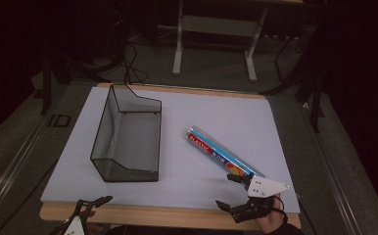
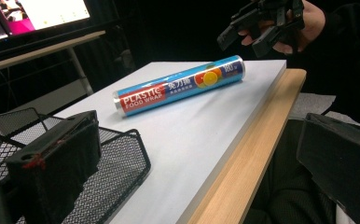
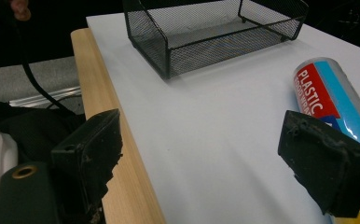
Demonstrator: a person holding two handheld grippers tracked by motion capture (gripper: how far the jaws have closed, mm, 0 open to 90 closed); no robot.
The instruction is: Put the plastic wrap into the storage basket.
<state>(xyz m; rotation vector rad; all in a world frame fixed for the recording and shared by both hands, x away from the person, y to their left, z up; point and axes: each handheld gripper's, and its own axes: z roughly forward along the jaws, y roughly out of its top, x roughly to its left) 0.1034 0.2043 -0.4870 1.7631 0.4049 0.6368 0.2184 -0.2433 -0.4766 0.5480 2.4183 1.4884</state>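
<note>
The roll (image 2: 180,86) reads "PLASTIC FOOD WRAP" in white on its red band, beside small unreadable characters

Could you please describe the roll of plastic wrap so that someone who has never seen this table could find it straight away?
On the white table top, look right of the black mesh basket. The roll of plastic wrap lies flat and diagonal there, its near end close to the right hand-held gripper. It is the only colourful thing: a blue tube with a red panel reading PLASTIC FOOD WRAP.

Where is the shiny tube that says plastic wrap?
The plastic wrap roll lies flat on the white table top, right of the black mesh basket in the high view, its near end beside the open right gripper.
</note>
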